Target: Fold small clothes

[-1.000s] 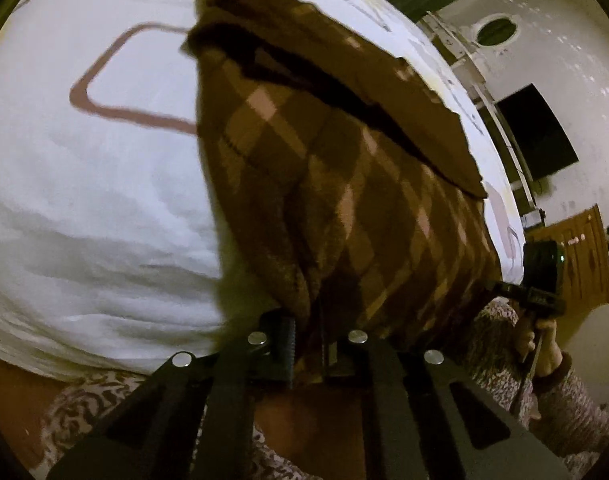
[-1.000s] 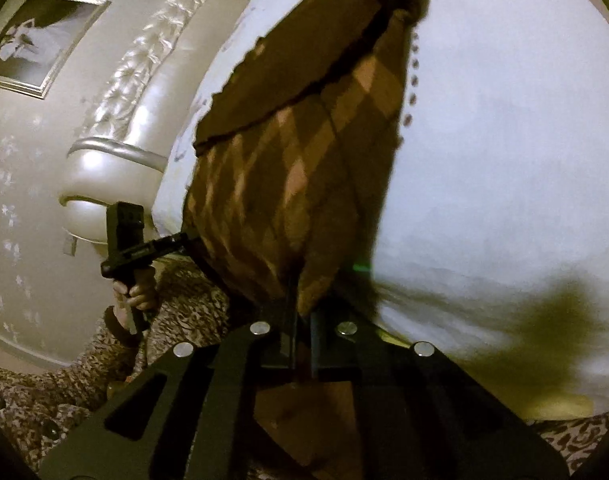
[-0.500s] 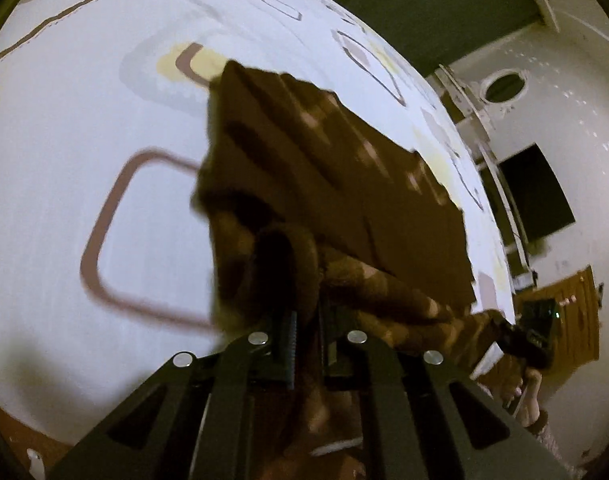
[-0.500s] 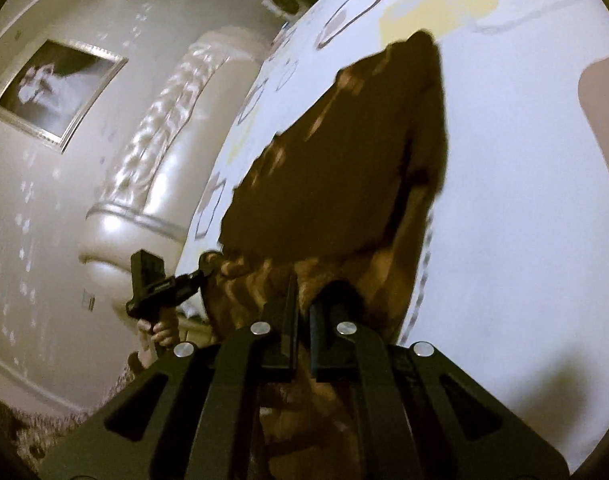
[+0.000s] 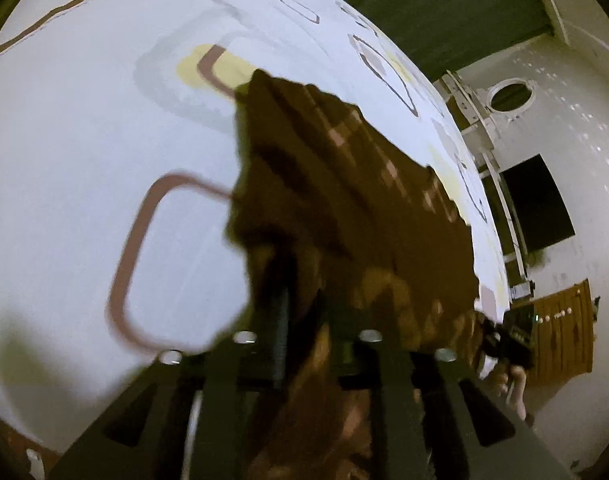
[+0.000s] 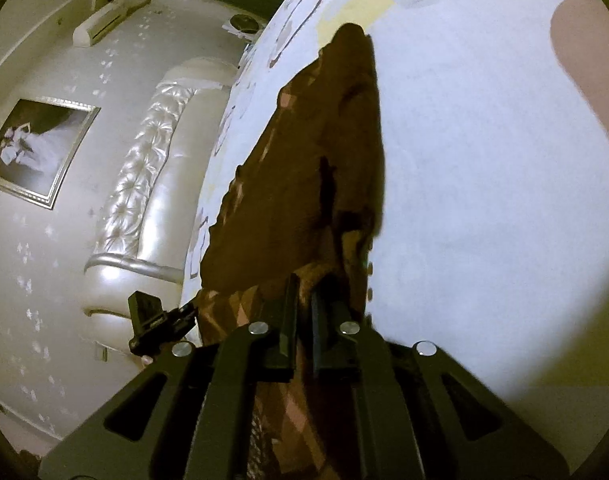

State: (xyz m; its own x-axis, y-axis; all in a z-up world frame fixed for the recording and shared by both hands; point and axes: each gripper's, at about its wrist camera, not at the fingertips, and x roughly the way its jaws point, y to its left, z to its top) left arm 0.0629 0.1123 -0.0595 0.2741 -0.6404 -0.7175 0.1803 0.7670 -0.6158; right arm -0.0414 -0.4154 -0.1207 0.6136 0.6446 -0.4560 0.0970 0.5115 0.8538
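A brown checked garment (image 5: 344,184) lies on the white patterned bed cover (image 5: 84,140), its near edge folded over onto the far part. My left gripper (image 5: 306,312) is at its near left corner. Its jaws are opening, with a clear gap, and loose cloth hangs between them. In the right wrist view the garment (image 6: 312,152) runs away from my right gripper (image 6: 304,292). That gripper's jaws are starting to open, but the gap is narrow and the pads still press on the cloth edge. Each view shows the other gripper, the right (image 5: 508,340) and the left (image 6: 152,320), at the garment's opposite corner.
The bed cover (image 6: 484,160) spreads wide around the garment. A tufted pale headboard (image 6: 144,184) and a framed picture (image 6: 36,148) stand on the left of the right wrist view. A dark screen (image 5: 536,204) and a wooden door (image 5: 564,332) are beyond the bed.
Both grippers carried the garment's near edge forward over the far part and down toward the bed. The left gripper's fingers have spread apart; the right gripper's gap has widened slightly.
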